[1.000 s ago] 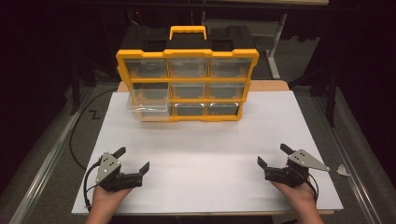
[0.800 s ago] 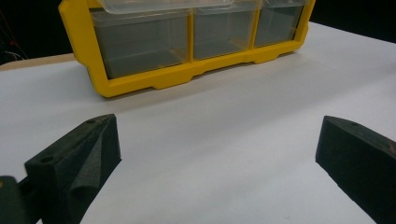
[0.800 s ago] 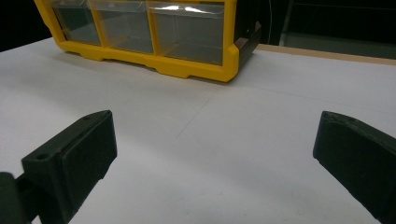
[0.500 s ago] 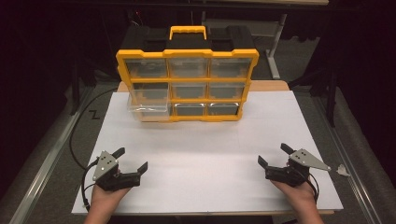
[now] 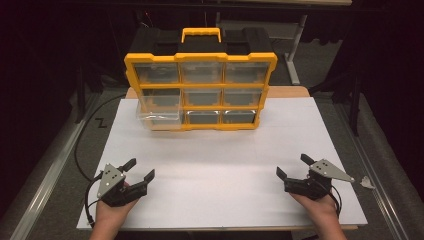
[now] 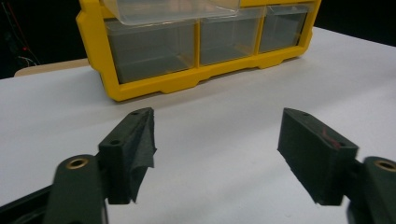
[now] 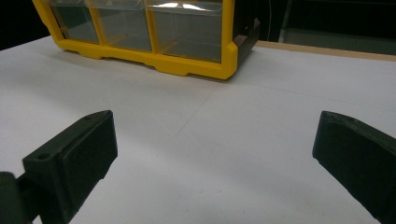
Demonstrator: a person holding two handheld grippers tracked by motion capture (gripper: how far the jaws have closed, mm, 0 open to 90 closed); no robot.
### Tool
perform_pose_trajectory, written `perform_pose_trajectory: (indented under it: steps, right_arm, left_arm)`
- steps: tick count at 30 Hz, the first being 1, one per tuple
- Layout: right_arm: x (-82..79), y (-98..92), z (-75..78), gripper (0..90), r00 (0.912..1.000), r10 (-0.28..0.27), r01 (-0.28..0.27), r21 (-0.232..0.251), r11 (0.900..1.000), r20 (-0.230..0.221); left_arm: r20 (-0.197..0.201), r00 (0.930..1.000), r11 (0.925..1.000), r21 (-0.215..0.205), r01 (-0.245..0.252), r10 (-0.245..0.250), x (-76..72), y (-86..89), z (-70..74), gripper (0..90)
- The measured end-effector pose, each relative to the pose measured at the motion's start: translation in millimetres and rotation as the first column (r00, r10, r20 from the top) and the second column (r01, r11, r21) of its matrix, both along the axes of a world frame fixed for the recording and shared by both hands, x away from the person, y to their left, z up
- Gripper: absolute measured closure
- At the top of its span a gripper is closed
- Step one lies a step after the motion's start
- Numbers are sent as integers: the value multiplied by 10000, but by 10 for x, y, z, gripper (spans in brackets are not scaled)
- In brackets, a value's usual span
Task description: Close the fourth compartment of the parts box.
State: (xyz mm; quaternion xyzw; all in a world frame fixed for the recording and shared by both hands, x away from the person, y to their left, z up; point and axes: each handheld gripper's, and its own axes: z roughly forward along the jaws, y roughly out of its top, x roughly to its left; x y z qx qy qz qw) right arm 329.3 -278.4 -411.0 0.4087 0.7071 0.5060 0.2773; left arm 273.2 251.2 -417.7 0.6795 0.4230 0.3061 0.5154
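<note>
Change: the left gripper (image 5: 141, 170) has just been closing its jaws, narrower than a second ago, with nothing between them; the hands keep their places.
Left gripper: black, blocky pads, still apart, resting on the white sheet (image 5: 220, 165) well short of the cabinet (image 5: 200, 90), toward its left end.
Drawer (image 5: 159, 111): clear plastic, pulled partway out of the cabinet's left column.
Cabinet: yellow frame, nine see-through drawers, yellow handle on top, standing upright at the sheet's far edge.
Right gripper (image 5: 291, 166): jaws spread wide, empty, well short of the cabinet's right end.
</note>
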Motion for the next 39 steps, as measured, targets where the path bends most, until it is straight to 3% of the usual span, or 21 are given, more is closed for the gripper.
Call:
perform_pose_trajectory:
  steps: [11,21,33,39]
  right_arm:
    - [-4,-6,0,17,10000,30,-30,21,10000,-40]
    - [-15,13,-5,7,9997,248,-248,-16,9997,25]
    - [-7,10,-17,8,9997,224,-224,-57,9997,3]
    - [-6,13,-21,8,9998,217,-217,-64,9997,-22]
  left_arm:
    - [301,9995,9999,-25,-133,134,-22,19,-10,446]
    - [280,9996,9986,-523,-22,36,-37,60,-7,590]
    - [351,9994,10000,25,-69,68,-53,39,-2,808]
    - [305,9995,10000,33,-48,47,-47,43,-13,894]
